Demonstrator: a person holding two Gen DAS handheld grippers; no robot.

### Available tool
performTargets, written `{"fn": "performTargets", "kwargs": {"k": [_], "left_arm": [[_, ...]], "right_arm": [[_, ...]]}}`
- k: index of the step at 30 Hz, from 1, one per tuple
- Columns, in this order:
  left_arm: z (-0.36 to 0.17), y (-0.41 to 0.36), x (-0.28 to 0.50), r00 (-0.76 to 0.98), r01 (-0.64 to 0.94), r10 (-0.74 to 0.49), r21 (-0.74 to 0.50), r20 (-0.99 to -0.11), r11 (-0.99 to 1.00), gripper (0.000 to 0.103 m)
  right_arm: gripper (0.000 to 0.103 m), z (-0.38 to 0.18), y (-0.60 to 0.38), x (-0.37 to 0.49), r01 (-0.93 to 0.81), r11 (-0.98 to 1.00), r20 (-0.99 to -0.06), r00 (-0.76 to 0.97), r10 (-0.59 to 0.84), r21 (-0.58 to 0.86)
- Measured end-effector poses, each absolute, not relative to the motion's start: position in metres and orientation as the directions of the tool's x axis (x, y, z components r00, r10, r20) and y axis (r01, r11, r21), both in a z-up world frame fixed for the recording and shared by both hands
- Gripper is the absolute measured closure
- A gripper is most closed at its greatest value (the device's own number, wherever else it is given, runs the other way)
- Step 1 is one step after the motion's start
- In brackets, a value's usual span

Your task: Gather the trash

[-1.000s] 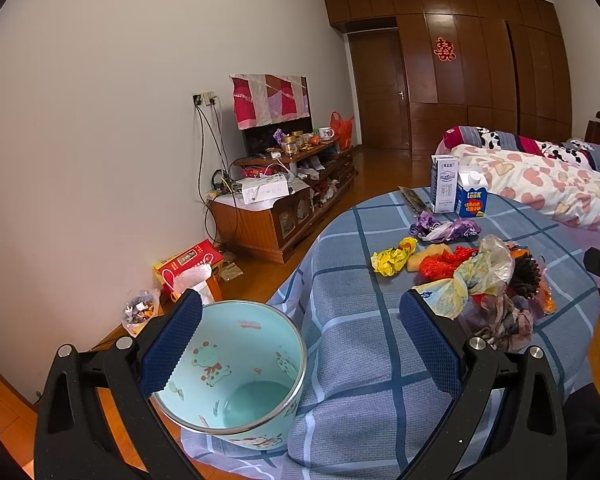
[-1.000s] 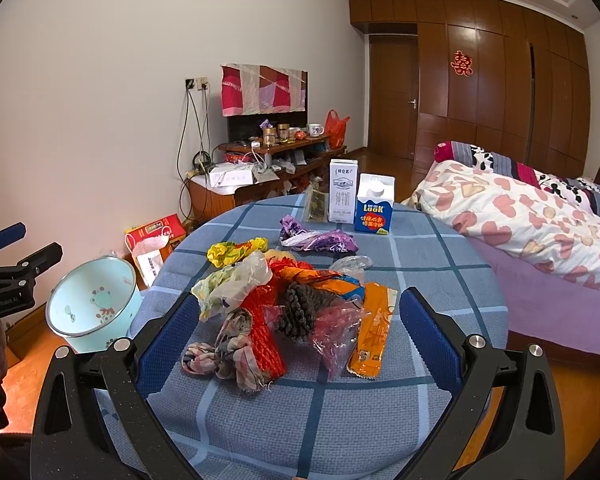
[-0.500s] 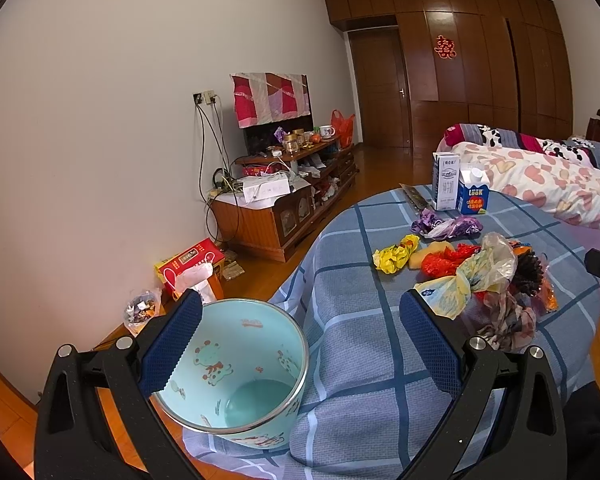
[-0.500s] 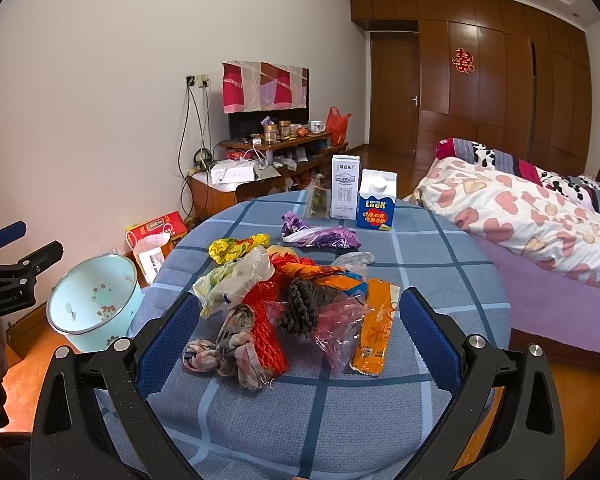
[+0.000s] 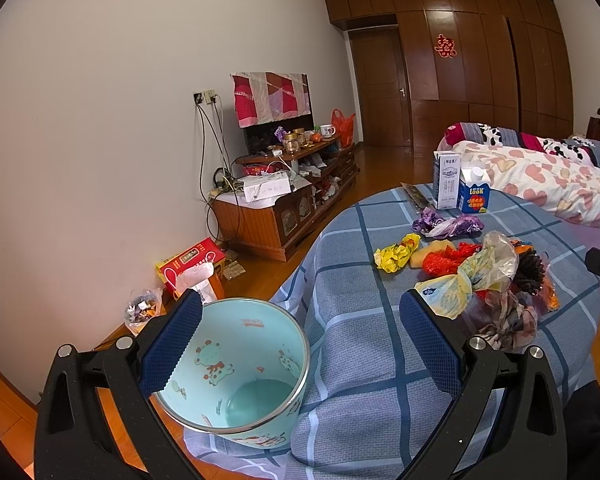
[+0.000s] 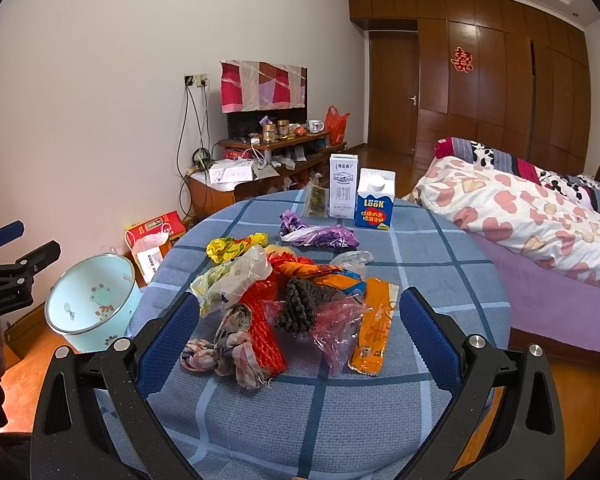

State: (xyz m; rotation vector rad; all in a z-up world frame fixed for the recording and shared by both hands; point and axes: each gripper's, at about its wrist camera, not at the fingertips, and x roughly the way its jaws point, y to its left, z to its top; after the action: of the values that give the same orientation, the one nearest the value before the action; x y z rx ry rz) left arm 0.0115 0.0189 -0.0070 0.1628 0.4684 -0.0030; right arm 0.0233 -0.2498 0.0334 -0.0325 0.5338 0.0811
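The trash is a messy heap (image 6: pixel 284 300) in the middle of a round table with a blue checked cloth (image 6: pixel 440 280). In the heap are a red net bag (image 6: pixel 260 320), a dark pine cone (image 6: pixel 300 308), an orange wrapper (image 6: pixel 374 324), a knotted rag (image 6: pixel 224 348), a pale plastic bag (image 6: pixel 236 276) and a pink bag (image 6: pixel 336 328). A little farther off lie a yellow wrapper (image 6: pixel 236 246) and a purple one (image 6: pixel 320 235). Two cartons (image 6: pixel 358 198) stand at the far side.

The right gripper (image 6: pixel 300 340) is wide open and holds nothing. The heap lies straight ahead of it, just past its two blue pads (image 6: pixel 166 340), and fits between them. The orange wrapper is long, and it points away from this gripper, near the right pad.

The left gripper (image 5: pixel 300 340) is open too and holds nothing. A pale blue bin (image 5: pixel 236 372) is close in front of it, low down beside the left edge of the table. The bin looks empty, and its mouth faces up. From this gripper the heap (image 5: pixel 480 276) is off to the right and farther away.

So the right gripper is the nearer one to the trash. I think it should go first: move forward and down, then close on a piece at the near edge of the heap, like the rag or the net bag. Then the piece has to go left to the bin. The bags are soft and tangled, so more than one may come up together.
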Motion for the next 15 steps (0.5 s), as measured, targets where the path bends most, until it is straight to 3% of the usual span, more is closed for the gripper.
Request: {"fn": "performTargets", "kwargs": {"k": [15], "left_arm": [[-0.023,0.012,0.016,0.878,0.039,0.052,0.180,-0.476,0.983,0.006]], "right_arm": [[0.005,0.024,-0.272,0.027,-0.029,0.999,-0.531,0.848,0.008,-0.030]]}}
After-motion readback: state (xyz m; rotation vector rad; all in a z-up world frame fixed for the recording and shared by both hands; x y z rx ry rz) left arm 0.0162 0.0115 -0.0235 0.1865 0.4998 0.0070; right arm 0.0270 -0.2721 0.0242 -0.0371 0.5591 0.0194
